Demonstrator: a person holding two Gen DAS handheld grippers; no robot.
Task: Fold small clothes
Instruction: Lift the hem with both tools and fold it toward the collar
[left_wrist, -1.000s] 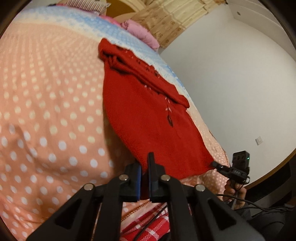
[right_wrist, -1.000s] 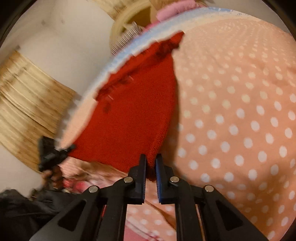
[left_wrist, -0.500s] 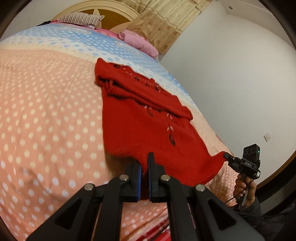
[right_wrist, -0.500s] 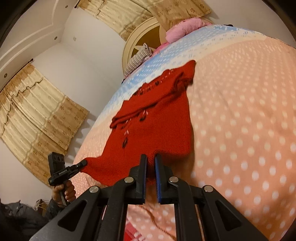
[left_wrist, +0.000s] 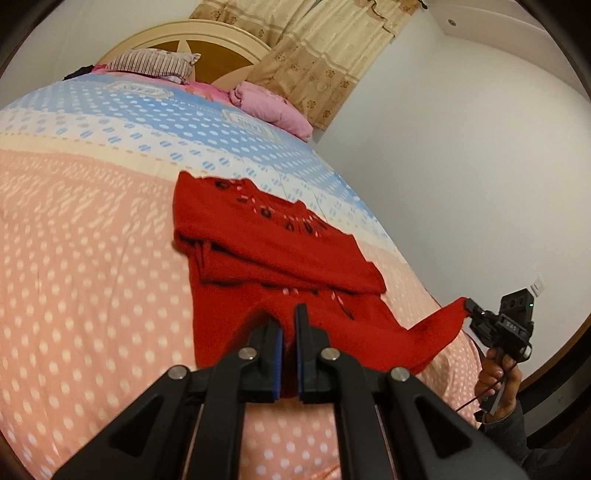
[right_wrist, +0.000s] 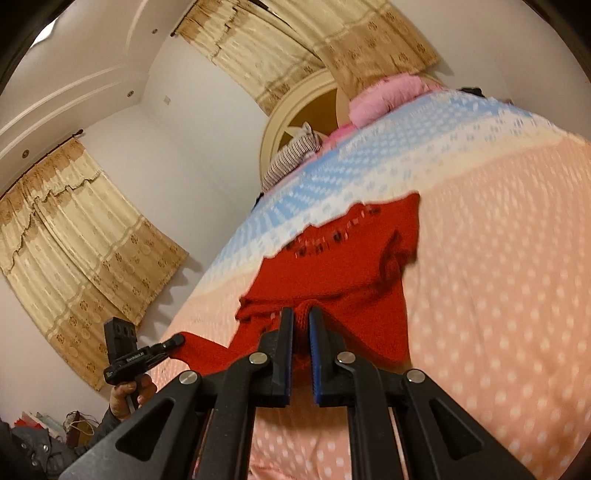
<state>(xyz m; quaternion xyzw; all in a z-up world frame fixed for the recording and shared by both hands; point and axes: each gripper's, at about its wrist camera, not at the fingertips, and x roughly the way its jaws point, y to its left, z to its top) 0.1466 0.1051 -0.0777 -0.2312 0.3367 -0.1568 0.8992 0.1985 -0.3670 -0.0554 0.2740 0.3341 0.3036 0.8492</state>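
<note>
A red knitted sweater is spread on the polka-dot bed at frame centre, its lower hem lifted off the cover. The left hand-held gripper is clamped shut on one hem corner at lower centre. The right hand-held gripper is likewise closed on the other corner, and is seen at the left view's right edge, gripped by a hand.

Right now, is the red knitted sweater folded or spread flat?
Partly folded: the red knitted sweater has its sleeves folded across its chest, and both hand-held grippers pinch its bottom hem, raised off the bed.
</note>
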